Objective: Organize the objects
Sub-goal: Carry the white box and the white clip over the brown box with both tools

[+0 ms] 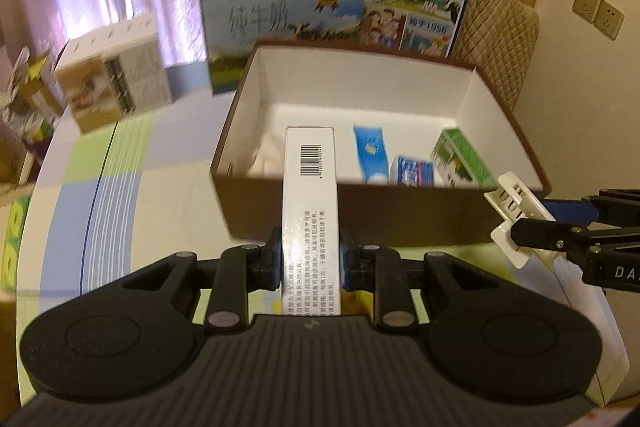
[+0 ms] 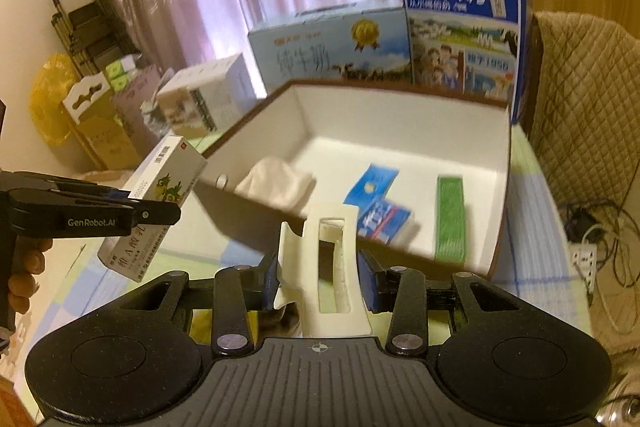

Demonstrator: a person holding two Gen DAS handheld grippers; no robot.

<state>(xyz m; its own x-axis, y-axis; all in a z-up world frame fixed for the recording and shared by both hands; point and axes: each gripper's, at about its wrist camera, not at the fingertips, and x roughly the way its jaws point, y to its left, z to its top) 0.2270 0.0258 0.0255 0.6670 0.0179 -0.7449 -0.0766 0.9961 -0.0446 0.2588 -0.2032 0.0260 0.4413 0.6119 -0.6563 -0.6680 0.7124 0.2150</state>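
Between the fingers (image 1: 273, 259) of the left gripper (image 1: 310, 261) stands a long medicine box (image 1: 310, 195), reaching forward over the near wall of the open storage box (image 1: 280, 205) that lies ahead of the fingertips on the table (image 1: 132, 187). Inside it, a folded cloth (image 2: 276, 183) lies left of the fingers' line, and a tube (image 1: 370, 153), a small packet (image 1: 412, 171) and a small carton (image 1: 464, 159) lie right. The right gripper (image 2: 320, 277) has a hair claw clip (image 2: 332, 259) between its fingers, just short of the same wall, while two milk cartons (image 1: 280, 23) stand beyond the far wall and a smaller carton (image 1: 116, 87) stands far left.
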